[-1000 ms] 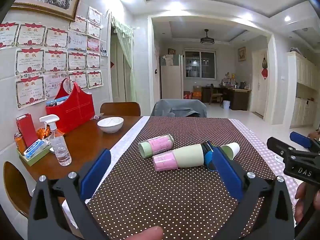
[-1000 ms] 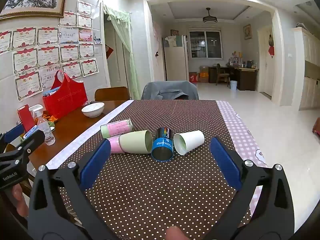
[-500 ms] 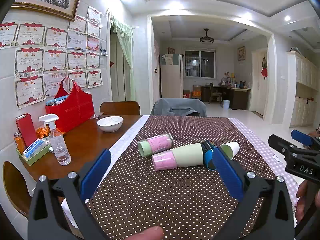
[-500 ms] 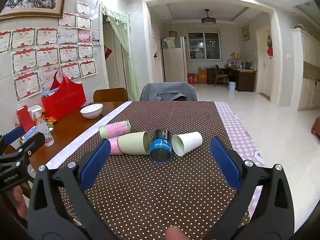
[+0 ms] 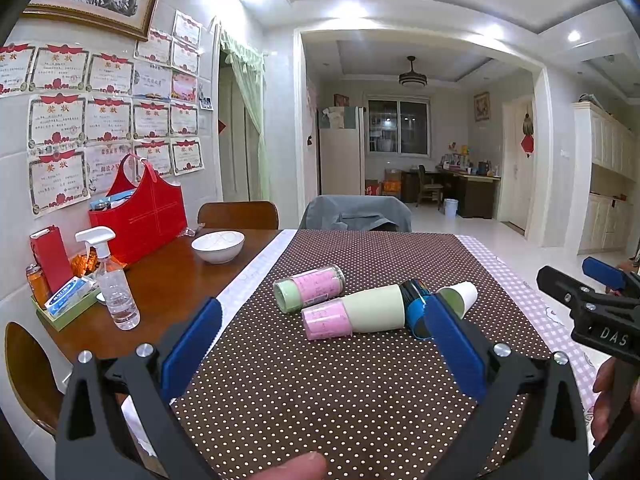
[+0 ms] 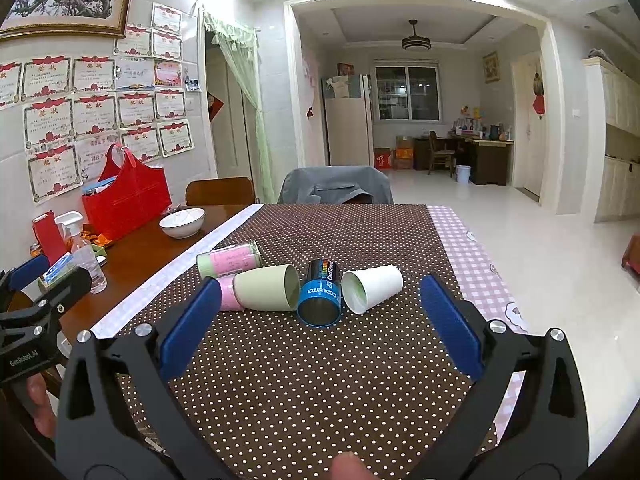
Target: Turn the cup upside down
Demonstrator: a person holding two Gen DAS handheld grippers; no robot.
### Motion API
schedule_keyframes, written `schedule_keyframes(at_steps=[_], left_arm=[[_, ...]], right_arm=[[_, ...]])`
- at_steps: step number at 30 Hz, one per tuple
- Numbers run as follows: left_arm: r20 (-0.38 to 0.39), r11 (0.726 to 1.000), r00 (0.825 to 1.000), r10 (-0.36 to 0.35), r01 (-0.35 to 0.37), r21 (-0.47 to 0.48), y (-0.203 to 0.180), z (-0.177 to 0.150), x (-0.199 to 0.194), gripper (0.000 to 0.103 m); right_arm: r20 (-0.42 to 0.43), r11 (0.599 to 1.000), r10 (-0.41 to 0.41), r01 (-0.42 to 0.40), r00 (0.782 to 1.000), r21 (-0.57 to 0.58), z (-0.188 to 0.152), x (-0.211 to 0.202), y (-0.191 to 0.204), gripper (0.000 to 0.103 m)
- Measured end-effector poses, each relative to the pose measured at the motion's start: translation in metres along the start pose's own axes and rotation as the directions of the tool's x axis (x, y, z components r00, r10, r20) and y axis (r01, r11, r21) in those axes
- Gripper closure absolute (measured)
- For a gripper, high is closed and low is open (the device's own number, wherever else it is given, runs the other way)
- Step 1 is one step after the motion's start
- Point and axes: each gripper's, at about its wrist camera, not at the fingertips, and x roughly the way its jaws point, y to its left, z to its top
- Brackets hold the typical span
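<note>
Several cups lie on their sides on the brown dotted tablecloth (image 6: 320,380): a white paper cup (image 6: 374,287) at the right, a blue and black can-shaped cup (image 6: 321,294), a pale green cup (image 6: 266,287) with a pink base, and a pink and green tumbler (image 6: 228,261) behind. They also show in the left wrist view: white cup (image 5: 460,297), blue cup (image 5: 416,308), green cup (image 5: 372,314), tumbler (image 5: 310,288). My left gripper (image 5: 320,344) is open and empty, short of the cups. My right gripper (image 6: 320,328) is open and empty, short of the blue cup.
A white bowl (image 6: 182,222), red bag (image 6: 124,200) and spray bottle (image 5: 112,280) stand on the wooden table at the left. Chairs stand at the far end. The table's right edge drops to the floor. The other gripper shows at each view's side.
Both grippers have crept slightly forward toward the cups. The cups have not moved.
</note>
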Motion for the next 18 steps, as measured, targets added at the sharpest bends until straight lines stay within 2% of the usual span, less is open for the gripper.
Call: schedule_keyframes(at_steps=[18], left_arm=[[-0.01,1.0,1.0,-0.008,0.008,-0.001,-0.0032,-0.0039,0.0048,0.004]], right_arm=[[0.001,1.0,-0.003,0.003,1.0,-0.001,0.0003,0.0006,-0.0003,0.006]])
